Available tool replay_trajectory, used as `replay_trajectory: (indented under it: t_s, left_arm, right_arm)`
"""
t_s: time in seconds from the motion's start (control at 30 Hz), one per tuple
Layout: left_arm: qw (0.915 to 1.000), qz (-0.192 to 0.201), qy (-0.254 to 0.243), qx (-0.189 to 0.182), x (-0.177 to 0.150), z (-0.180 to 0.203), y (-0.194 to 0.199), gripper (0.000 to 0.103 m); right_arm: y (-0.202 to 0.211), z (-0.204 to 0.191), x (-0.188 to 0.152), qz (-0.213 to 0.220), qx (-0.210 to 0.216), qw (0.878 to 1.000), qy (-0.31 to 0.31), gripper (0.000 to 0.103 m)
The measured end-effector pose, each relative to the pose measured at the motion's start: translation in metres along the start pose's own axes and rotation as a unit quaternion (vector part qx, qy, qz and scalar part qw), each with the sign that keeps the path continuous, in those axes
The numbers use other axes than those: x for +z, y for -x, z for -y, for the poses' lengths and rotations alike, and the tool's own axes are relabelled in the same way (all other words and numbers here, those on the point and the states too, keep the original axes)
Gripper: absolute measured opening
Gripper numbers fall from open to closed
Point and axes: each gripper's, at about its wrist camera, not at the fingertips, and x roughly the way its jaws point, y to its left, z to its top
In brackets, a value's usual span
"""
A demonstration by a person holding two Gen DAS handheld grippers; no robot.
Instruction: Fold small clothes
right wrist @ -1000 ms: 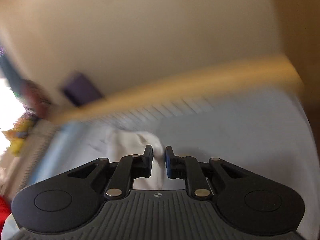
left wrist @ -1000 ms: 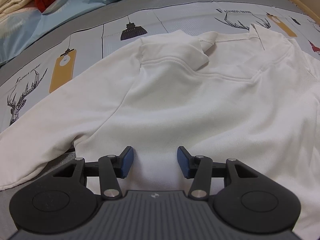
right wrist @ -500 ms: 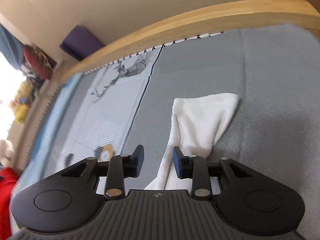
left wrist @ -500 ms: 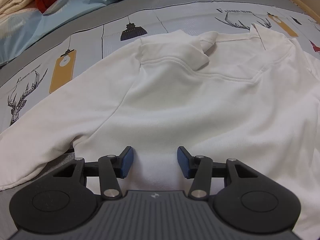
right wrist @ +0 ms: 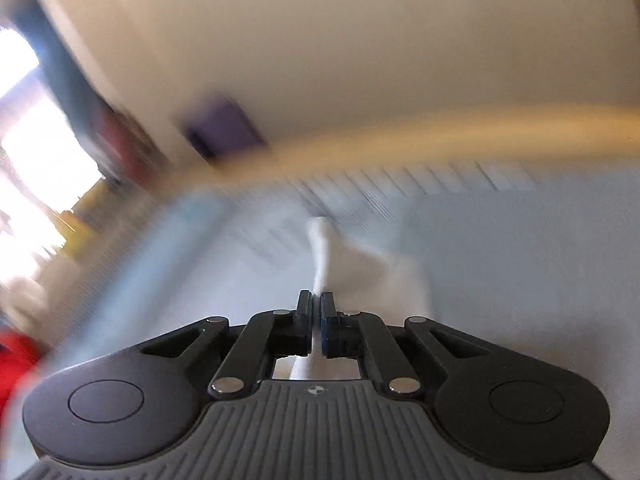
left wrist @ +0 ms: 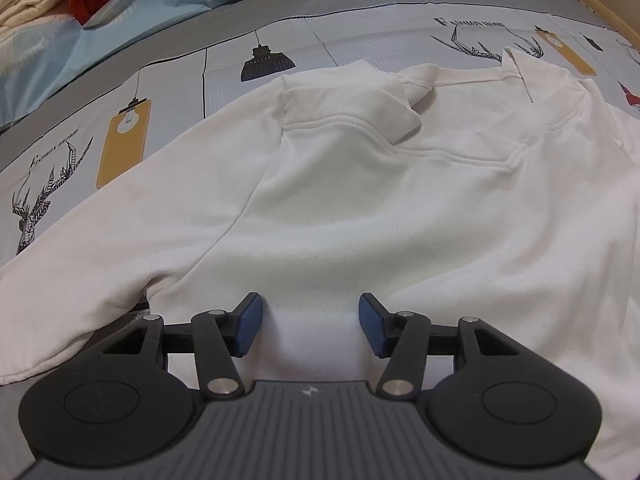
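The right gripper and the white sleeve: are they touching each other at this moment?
Touching. In the right wrist view the right gripper has closed its jaws on a strip of the white sleeve, which runs out from between the pads.

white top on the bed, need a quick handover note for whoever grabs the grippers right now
Left gripper: open, jaws just widened, pads straddling the body of the white long-sleeved cotton top, not pinching.
Right gripper: just closed, shut on the white sleeve; view blurred.
Top lies spread on the grey patterned bedsheet, collar far side.
Done: sleeve gripped. Left: every fold.
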Motion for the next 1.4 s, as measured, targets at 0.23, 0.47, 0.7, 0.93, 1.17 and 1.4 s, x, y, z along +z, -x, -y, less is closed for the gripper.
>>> replay_trajectory:
  t_s: [0.23, 0.47, 0.7, 0.93, 1.17, 1.4]
  left_arm:
    - [1.0, 0.002, 0.0, 0.0, -0.001, 0.0, 0.001, 0.059]
    - [1.0, 0.002, 0.005, 0.0, 0.003, 0.001, 0.001, 0.059]
    - [1.0, 0.004, 0.001, -0.003, 0.001, 0.001, 0.001, 0.059]
    - [1.0, 0.004, -0.003, -0.005, 0.003, 0.001, -0.001, 0.059]
    - [1.0, 0.006, -0.003, -0.005, 0.002, 0.002, -0.001, 0.06]
    - [0.9999, 0.007, -0.004, -0.006, 0.002, 0.001, -0.001, 0.06]
  right_arm:
    - [0.006, 0.049, 0.014, 0.053, -0.094, 0.99, -0.094, 0.0]
    - [-0.024, 0.063, -0.019, -0.056, -0.133, 0.988, -0.062, 0.011]
    - [-0.067, 0.035, -0.062, -0.157, -0.06, 0.985, -0.032, 0.027]
    - [-0.078, 0.032, -0.075, -0.173, -0.045, 0.982, -0.059, 0.032]
    - [-0.064, 0.014, -0.082, -0.131, -0.067, 0.989, -0.01, 0.0]
    - [0.0, 0.0, 0.012, 0.059, -0.033, 0.991, -0.113, 0.0]
